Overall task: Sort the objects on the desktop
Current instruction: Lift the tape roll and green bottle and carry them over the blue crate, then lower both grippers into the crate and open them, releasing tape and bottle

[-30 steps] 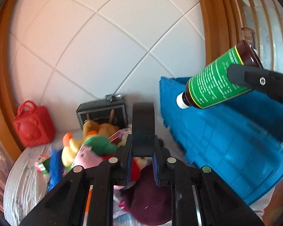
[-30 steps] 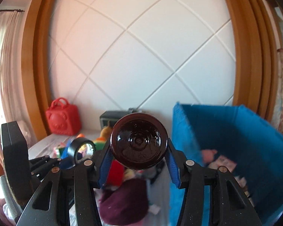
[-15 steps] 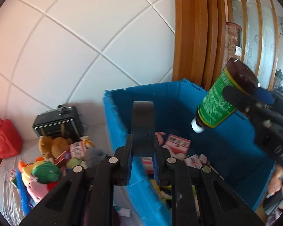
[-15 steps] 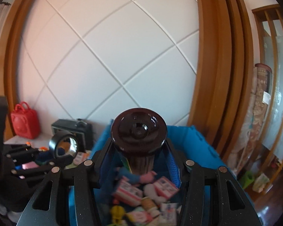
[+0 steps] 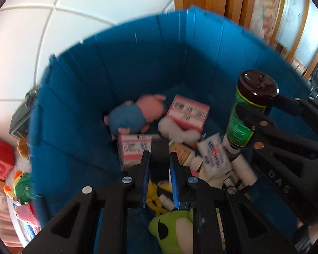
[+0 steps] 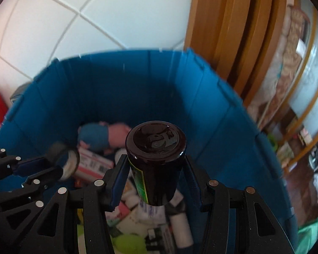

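A blue crate (image 5: 137, 63) (image 6: 212, 110) holds boxes, white tubes and plush toys. My right gripper (image 6: 154, 169) is shut on a brown bottle (image 6: 155, 160) with a green label, held cap-down over the crate; it also shows in the left wrist view (image 5: 243, 114). My left gripper (image 5: 159, 158) is shut on a dark roll of tape (image 5: 159, 152), seen edge-on, over the crate's middle. In the right wrist view the roll (image 6: 63, 160) hangs at the left, just inside the crate.
A pink and blue pig plush (image 5: 137, 114), pink-white boxes (image 5: 186, 112) and a green plush (image 5: 171, 230) lie in the crate. Left of the crate are a red bag (image 5: 0, 160), a dark box (image 5: 19, 120) and more plush toys (image 5: 23, 186).
Both grippers have swung right from over the table's toy pile to above the crate and tilted down into it. The bottle now points cap-down. Both keep their loads.
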### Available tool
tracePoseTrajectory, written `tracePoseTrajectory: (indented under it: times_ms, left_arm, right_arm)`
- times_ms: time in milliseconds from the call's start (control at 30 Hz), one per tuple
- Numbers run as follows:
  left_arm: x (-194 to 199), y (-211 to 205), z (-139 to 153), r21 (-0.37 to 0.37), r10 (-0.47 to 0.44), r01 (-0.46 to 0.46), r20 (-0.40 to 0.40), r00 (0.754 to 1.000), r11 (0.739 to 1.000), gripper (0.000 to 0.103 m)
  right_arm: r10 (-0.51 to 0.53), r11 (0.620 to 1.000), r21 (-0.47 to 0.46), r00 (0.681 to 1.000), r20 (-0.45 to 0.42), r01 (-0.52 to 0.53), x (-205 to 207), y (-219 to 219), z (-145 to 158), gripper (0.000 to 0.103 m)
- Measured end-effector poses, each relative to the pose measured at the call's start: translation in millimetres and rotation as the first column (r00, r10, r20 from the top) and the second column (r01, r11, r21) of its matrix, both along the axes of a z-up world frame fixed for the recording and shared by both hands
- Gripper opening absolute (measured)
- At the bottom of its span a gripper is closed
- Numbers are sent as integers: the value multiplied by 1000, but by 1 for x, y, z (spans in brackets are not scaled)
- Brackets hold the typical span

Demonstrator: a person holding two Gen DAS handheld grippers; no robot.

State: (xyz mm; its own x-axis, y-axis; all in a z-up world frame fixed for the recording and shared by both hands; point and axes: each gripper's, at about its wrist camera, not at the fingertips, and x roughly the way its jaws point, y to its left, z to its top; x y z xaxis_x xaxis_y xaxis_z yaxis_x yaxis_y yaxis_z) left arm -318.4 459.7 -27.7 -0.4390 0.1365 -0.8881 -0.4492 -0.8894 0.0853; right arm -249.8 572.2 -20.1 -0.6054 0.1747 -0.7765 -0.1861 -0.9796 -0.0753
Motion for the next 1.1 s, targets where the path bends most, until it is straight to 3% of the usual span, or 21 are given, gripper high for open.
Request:
tracePoseTrajectory:
  times_ms: [200,300,567,600,667,700,833,933,1100]
  left_arm:
    - [-1,-2,-14,-19,22,-21,54,998,1000,18]
    - [-1,0,-18,-21,27,-25,90,996,999,18]
    - [-6,0,-17,-27,16,-14,74,997,1000,18]
    - [-6,-1,-17,-25,16,-14,73,997,1000,18]
    - [-6,-2,-16,-13,17,-17,74,997,1000,18]
    - [-7,-2,-16,-10,19,-19,73,997,1000,18]
    - [-7,-4,-13,9,23,-23,70,997,1000,18]
    - [-7,-6,-12,30,25,-27,70,997,999,18]
    - [-4,-7,-4,53,19,-21,32,999,998,18]
  right_arm:
    - [-3,997,80,993,119,-7,-5,-1,-22,51]
    - [6,997,72,988,151,-17,-5,0,-28,51]
    - [2,998,60,981,196,-14,-10,3,-34,52]
    - [-2,998,65,981,193,-11,-10,3,-33,54]
    - [-12,998,63,983,182,0,-9,5,-31,72]
    - [-15,998,61,983,181,4,-10,5,-31,76]
    - [-19,998,70,983,182,6,-10,5,-31,79]
    - [-30,997,74,982,184,17,-10,6,-32,86]
    - [-43,996,83,984,171,29,-9,8,-28,88]
